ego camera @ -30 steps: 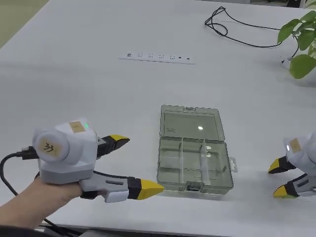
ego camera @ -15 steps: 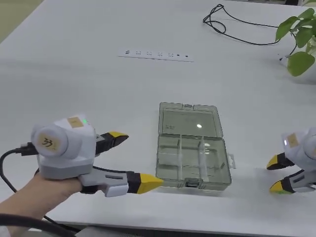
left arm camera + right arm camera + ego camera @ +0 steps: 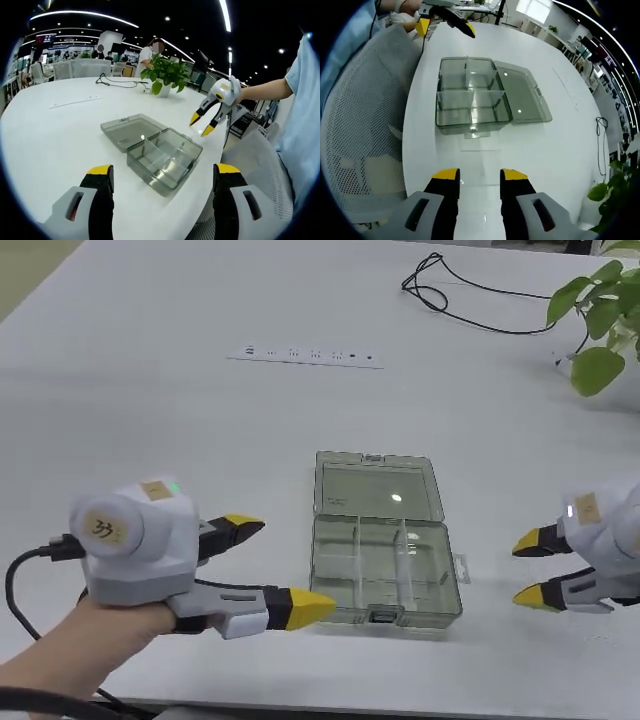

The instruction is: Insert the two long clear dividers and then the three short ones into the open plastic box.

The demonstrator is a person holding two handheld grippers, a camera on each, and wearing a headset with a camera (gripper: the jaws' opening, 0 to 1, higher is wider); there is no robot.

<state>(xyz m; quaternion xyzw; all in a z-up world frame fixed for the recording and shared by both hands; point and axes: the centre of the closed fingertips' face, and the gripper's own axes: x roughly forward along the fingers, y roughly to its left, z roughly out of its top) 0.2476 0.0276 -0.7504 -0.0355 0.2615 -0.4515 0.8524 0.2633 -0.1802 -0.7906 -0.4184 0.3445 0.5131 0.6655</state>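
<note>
Edge of a white counter (image 3: 150, 390) runs nearest the viewer in the head view, and the open plastic box (image 3: 340, 610) sits just inside it, front wall toward the edge. On either side of the box, both above the counter, are the two grippers. The left gripper (image 3: 288, 567), held in a hand (image 3: 80, 640), has its yellow-tipped fingers (image 3: 100, 172) spread wide and empty. The right gripper (image 3: 521, 571) has its fingers (image 3: 445, 176) parted more narrowly, also empty. Bare counter lies between each gripper and the box.

The box is smoky clear plastic. Its lid (image 3: 378, 485) lies flat on the counter, hinged back on the far side. Clear dividers (image 3: 470, 92) stand upright inside the base and split it into compartments; their exact number is hard to tell.

Beyond the lid, the counter is wide open as far as a white power strip (image 3: 305, 355). Farther back lie a looped black cable (image 3: 470, 310) and, at the far right, a leafy green plant (image 3: 595, 310).
</note>
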